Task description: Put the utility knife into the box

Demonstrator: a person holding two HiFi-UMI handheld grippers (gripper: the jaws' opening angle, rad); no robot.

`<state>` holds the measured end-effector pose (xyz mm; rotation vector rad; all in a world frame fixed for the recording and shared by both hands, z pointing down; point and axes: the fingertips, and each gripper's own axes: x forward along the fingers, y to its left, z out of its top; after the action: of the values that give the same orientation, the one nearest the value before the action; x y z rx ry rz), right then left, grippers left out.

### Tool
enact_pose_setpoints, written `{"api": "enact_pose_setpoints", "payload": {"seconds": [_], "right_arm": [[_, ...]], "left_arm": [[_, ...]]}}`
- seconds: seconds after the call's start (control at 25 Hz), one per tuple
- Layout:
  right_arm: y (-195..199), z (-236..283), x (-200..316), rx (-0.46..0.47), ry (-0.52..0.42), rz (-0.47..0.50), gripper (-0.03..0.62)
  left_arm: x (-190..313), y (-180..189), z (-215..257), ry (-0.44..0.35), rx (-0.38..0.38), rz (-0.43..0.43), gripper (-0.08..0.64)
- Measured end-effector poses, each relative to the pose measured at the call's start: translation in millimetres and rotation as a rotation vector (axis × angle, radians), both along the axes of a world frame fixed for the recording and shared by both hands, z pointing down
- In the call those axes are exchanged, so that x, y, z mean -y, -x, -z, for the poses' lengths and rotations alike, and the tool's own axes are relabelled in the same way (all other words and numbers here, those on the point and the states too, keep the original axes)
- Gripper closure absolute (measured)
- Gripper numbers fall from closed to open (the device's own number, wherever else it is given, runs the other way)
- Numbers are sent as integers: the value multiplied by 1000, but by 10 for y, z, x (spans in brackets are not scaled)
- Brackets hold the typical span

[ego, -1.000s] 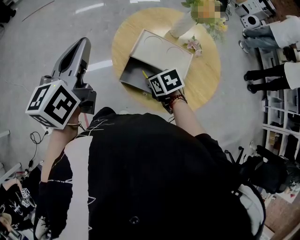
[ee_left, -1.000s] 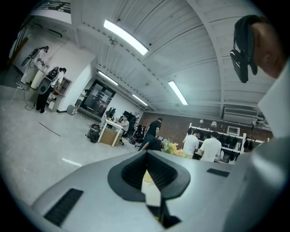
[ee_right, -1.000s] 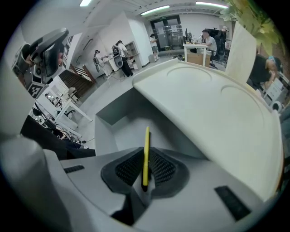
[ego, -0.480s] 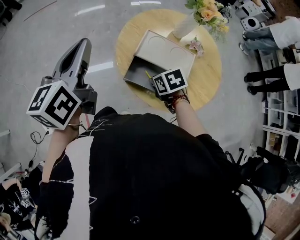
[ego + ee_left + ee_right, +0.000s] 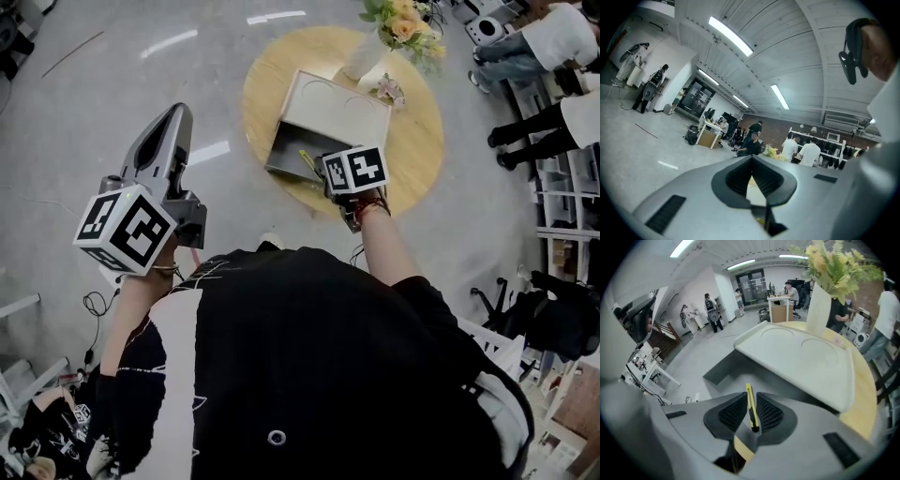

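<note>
My right gripper (image 5: 330,174) is shut on a yellow utility knife (image 5: 308,161), held over the near right part of the open grey box (image 5: 289,150). The box's pale lid (image 5: 339,101) stands open behind it. In the right gripper view the knife (image 5: 750,408) stands on edge between the ribbed pads (image 5: 732,414) and points at the box's inside (image 5: 725,369) below the lid (image 5: 801,361). My left gripper (image 5: 174,112) is raised far to the left over the floor, jaws together and nothing in them. In its own view the left gripper (image 5: 752,159) looks across the room.
The box lies on a round wooden table (image 5: 417,141). A white vase of flowers (image 5: 389,28) stands at the table's far edge, just behind the lid. People stand at the right (image 5: 548,56). Shelving (image 5: 562,225) lines the right side. Grey floor surrounds the table.
The head view has shifted a little, so the table sits further right and lower. My right gripper keeps the knife over the box's near part. The left gripper stays raised.
</note>
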<state>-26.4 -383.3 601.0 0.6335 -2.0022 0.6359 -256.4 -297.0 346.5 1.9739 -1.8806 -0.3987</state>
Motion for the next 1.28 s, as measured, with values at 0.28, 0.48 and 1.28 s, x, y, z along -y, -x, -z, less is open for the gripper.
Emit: {"api": "enact_pose_setpoints", "payload": {"seconds": [0.28, 0.48, 1.28], "right_arm": [[100, 516, -209, 163, -72, -213, 549], [172, 1014, -373, 326, -139, -372, 572], [263, 2791, -1411, 698, -579, -532, 588]], "left_arm": [[-258, -11, 63, 15, 8, -92, 549], [-372, -92, 166, -7, 38, -188, 549], [-964, -532, 245, -65, 66, -427, 549]]}}
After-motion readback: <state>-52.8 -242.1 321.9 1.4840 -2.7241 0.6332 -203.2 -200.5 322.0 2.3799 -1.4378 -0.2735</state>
